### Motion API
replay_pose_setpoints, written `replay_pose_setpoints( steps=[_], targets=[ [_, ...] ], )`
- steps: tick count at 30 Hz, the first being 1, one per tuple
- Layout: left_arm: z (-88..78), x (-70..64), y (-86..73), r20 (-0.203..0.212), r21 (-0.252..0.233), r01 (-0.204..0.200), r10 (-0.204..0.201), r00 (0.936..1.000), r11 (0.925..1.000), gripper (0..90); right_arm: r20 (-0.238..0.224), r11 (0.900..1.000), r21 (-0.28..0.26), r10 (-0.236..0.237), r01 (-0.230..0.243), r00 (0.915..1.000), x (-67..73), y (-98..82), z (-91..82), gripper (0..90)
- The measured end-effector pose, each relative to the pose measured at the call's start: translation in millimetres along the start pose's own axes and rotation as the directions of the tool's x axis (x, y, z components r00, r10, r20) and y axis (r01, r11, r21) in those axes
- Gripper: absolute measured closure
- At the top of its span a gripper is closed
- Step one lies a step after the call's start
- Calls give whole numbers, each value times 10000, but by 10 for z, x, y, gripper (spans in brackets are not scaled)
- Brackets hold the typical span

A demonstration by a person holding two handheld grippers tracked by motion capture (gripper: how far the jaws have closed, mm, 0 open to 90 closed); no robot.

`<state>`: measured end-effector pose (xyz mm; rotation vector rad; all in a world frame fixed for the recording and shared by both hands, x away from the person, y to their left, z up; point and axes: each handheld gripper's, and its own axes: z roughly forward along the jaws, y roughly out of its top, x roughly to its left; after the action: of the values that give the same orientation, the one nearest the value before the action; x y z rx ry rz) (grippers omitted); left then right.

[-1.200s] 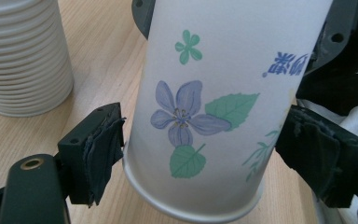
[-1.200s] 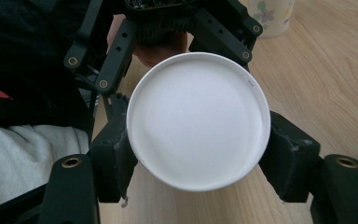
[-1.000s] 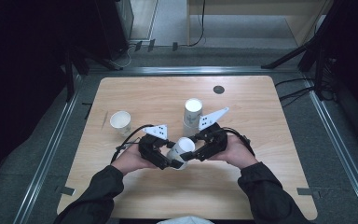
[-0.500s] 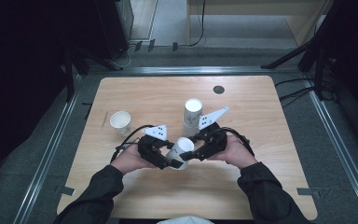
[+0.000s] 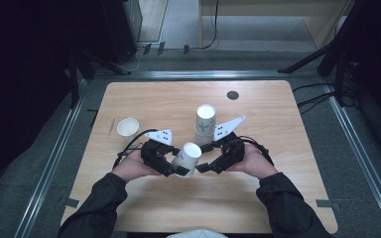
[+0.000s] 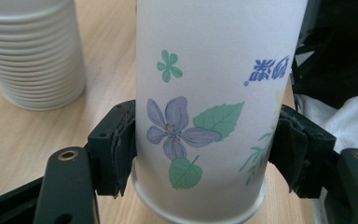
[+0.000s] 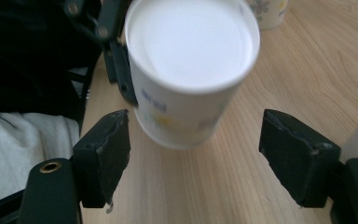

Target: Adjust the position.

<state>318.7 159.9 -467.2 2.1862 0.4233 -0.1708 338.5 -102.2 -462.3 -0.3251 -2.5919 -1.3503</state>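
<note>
A white paper cup with printed flowers [image 5: 187, 157] [image 6: 214, 93] is held over the table's front middle. My left gripper [image 5: 177, 167] [image 6: 205, 154] is shut on it, with the pads pressing both sides near the rolled rim. The cup's closed white base [image 7: 191, 44] faces my right gripper [image 5: 206, 167] [image 7: 196, 158]. That gripper's jaws have just been opening and now stand wide, their pads off the cup. An upside-down stack of cups [image 5: 205, 120] [image 6: 30, 51] stands just behind the hands.
A single upright cup [image 5: 127, 127] sits at the left of the wooden table [image 5: 278, 198]. A small dark disc [image 5: 232, 94] lies near the far edge. Metal rails run along both sides of the table.
The right gripper's jaws have spread apart and come off the cup. The cup stays in the left gripper, and both hands have kept their places.
</note>
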Motion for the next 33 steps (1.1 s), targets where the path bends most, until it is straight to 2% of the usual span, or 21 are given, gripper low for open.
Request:
replay_pose_setpoints(
  steps=[2, 8, 14, 20, 22, 28, 33],
  targets=[
    [-47, 4, 8, -265, 226, -80, 86, 9996, 9997, 299, 94, 10000, 81, 31, -32, 10000, -3, -19, 3, 250],
    [-140, 29, 43, -502, 639, -142, 174, 9986, 9979, 299, 294, 10000, 81, -19, 16, 9996, 15, -56, -16, 251],
    [-198, 55, 146, -413, 1104, -240, 288, 9987, 9936, 298, 697, 9999, 69, -93, 88, 9975, 27, -69, -59, 254],
    [-206, 87, 259, -570, 1761, -572, 682, 9960, 9827, 298, 1031, 10000, 21, -32, 30, 9947, 43, -91, -89, 259],
    [-201, 96, 285, -607, 2058, -679, 820, 9948, 9762, 298, 1050, 10000, -14, -79, 81, 9944, 52, -94, -89, 259],
    [-110, 89, 263, -619, 2385, -821, 995, 9931, 9677, 297, 1092, 9999, -32, -164, 169, 9939, 67, -103, -66, 262],
    [-22, 52, 238, -769, 3050, -931, 1219, 9896, 9478, 296, 1074, 9998, -44, -209, 215, 9940, 60, -107, -27, 262]
  ],
)
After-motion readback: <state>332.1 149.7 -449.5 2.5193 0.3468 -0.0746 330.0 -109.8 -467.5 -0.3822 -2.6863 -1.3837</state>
